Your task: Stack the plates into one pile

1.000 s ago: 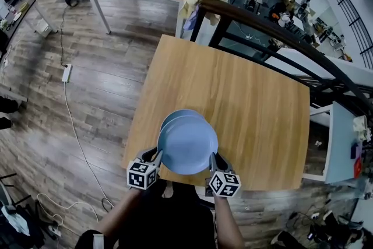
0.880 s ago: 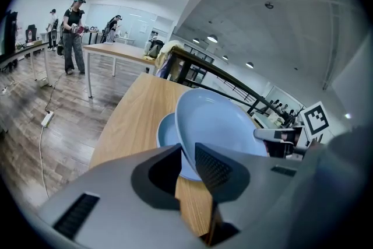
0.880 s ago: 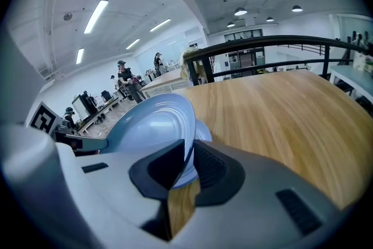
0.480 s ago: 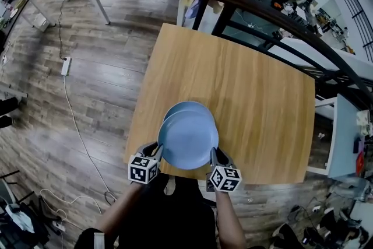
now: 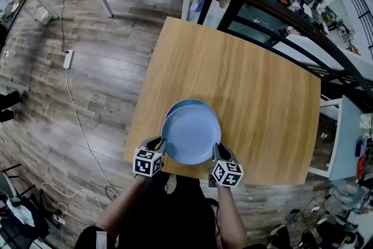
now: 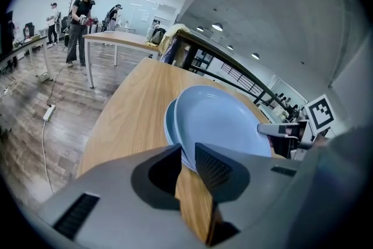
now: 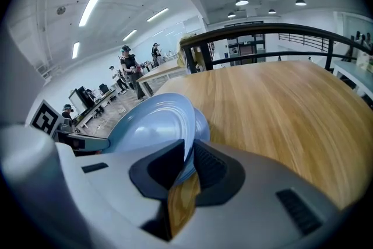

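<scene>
Left gripper (image 5: 158, 147), jaws narrowly parted, pinches the rim of the upper plate (image 5: 191, 136) at its eight o'clock; right gripper (image 5: 217, 151) clamps it likewise at four o'clock; beneath, the lower plate (image 5: 180, 105) peeks out at eleven o'clock, near the six o'clock edge of the wooden table (image 5: 256, 84).

Upper plate (image 5: 191, 136) over lower plate (image 5: 187, 104), near table (image 5: 256, 90) front edge; left gripper (image 5: 159, 146) on its left rim, right gripper (image 5: 217, 152) on right.
</scene>
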`<state>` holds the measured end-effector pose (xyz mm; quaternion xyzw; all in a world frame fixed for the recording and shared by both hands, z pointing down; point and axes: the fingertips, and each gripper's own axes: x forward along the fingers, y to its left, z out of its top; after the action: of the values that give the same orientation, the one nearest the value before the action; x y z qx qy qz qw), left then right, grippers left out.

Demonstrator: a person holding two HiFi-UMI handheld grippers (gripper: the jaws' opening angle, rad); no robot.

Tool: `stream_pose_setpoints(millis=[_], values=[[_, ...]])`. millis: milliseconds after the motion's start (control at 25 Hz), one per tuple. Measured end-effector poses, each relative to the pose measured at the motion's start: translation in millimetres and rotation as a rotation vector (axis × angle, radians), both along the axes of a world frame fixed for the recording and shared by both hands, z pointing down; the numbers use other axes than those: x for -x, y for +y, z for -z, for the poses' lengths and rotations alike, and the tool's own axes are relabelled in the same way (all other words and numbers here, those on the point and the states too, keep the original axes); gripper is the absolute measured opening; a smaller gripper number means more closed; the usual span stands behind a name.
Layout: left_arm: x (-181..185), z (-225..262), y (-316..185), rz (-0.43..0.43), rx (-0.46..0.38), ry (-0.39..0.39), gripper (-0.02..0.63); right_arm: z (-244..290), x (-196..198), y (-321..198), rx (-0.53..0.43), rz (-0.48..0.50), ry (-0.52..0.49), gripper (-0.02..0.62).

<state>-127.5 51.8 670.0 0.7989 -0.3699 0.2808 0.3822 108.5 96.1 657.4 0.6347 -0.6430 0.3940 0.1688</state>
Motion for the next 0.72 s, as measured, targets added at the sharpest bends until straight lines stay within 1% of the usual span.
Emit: stream_pose_setpoints(millis=[360, 720], values=[[-6.0, -17.6, -3.2, 0.020, 0.030, -0.019, 0.084, -21.7, -6.3, -5.8, 0.038, 0.020, -0.015, 0.064], [-9.2, -25.0, -4.9, 0.044, 0.044, -0.029, 0.084, -34.0, -10.7, -12.2, 0.051, 0.042, -0.022, 0.066]])
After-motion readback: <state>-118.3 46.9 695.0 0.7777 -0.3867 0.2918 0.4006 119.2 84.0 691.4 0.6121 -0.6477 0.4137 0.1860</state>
